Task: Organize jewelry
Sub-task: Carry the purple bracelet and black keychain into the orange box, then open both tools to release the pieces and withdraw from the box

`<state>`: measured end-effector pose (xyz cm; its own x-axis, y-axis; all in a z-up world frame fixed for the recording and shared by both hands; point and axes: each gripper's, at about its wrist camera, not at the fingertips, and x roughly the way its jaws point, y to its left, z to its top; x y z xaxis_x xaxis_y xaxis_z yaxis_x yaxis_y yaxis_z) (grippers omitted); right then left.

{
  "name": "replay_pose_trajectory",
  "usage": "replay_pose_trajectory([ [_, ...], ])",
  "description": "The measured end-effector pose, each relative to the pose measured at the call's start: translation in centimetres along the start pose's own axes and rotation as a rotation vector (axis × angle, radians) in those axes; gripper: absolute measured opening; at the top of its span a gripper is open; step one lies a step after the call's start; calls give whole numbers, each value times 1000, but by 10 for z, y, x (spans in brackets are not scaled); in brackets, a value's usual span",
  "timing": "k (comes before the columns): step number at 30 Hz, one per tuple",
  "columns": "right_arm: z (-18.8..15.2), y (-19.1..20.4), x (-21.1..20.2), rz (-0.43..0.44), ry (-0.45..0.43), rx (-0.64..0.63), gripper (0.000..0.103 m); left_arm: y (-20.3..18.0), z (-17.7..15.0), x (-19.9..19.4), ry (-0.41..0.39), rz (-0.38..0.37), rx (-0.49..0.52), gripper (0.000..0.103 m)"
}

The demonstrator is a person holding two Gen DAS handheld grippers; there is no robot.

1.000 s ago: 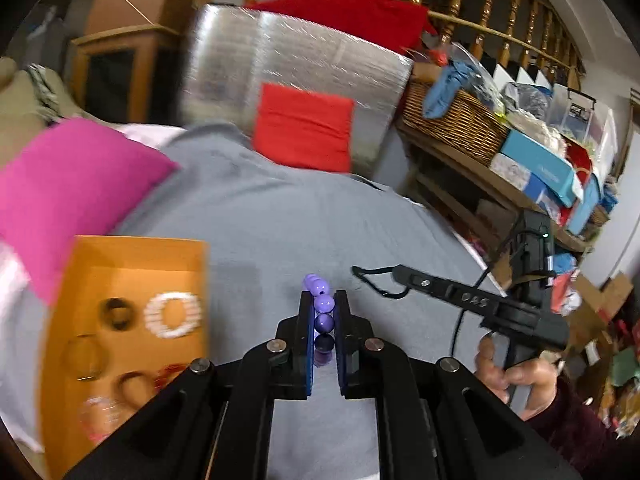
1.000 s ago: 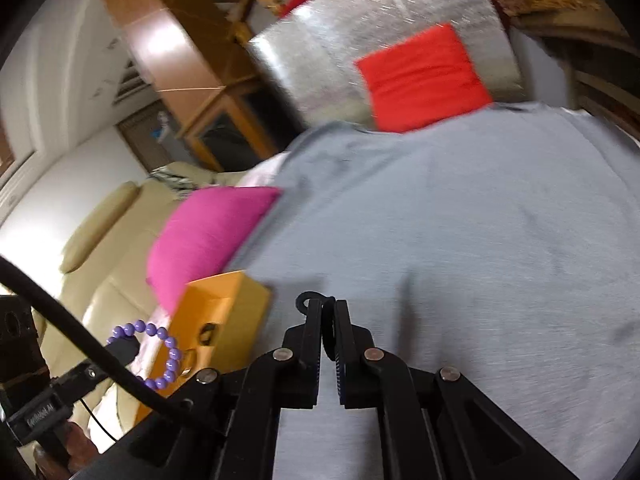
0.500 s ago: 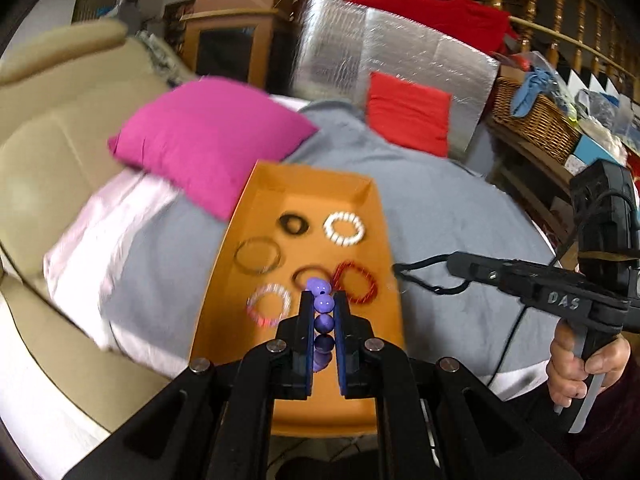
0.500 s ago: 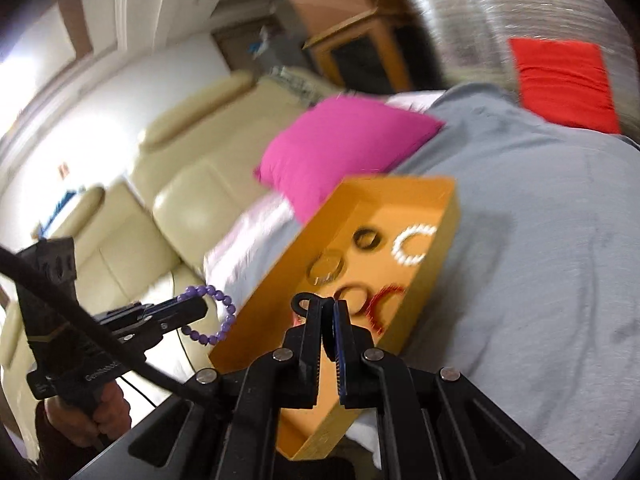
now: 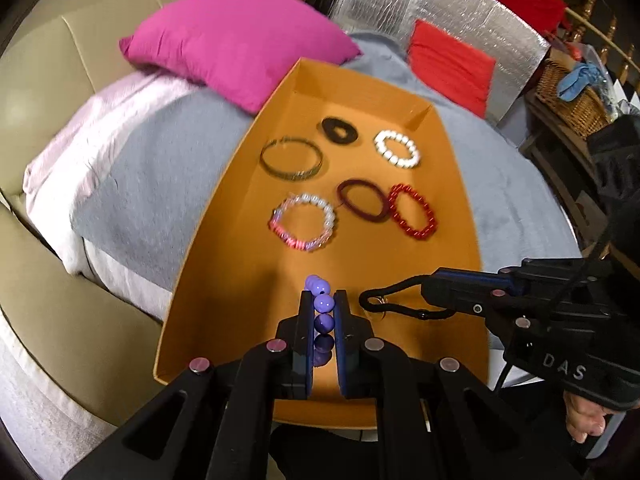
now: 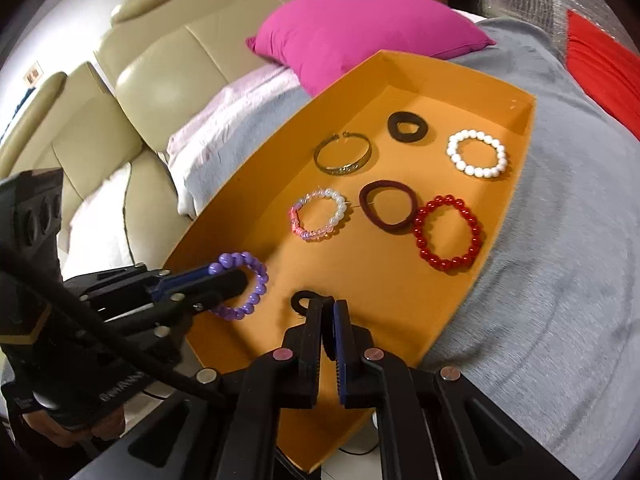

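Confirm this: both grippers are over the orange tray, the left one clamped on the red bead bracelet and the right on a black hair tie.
Not quite. The left gripper is clamped on the purple bead bracelet, as the right wrist view shows; the red bead bracelet lies in the orange tray. The right gripper does hold a black hair tie.

I'm looking into a home, a lived-in sitting room. A cream leather sofa (image 6: 132,92) lines the wall, with a pink cushion (image 5: 236,40) and a red cushion (image 5: 452,66) on a grey blanket (image 6: 560,240). Behind runs a wooden stair banister (image 5: 592,36), beside a wicker basket (image 5: 572,96) of household clutter.
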<state>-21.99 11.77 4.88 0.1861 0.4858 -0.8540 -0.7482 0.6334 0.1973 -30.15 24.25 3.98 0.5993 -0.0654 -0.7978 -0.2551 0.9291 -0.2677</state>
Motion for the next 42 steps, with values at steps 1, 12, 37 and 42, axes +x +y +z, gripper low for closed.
replay_pose_trajectory([
  [1,1,2,4,-6,15,-7,7,1,0,3,10,3,-3,9],
  [12,-1,10,18,-55,82,-44,7,3,-1,11,19,38,10,9],
  [37,-4,2,14,-127,97,-33,10,3,-2,20,21,242,86,13],
  [42,-2,-3,7,-115,87,0,32,0,1,14,-8,291,101,47],
])
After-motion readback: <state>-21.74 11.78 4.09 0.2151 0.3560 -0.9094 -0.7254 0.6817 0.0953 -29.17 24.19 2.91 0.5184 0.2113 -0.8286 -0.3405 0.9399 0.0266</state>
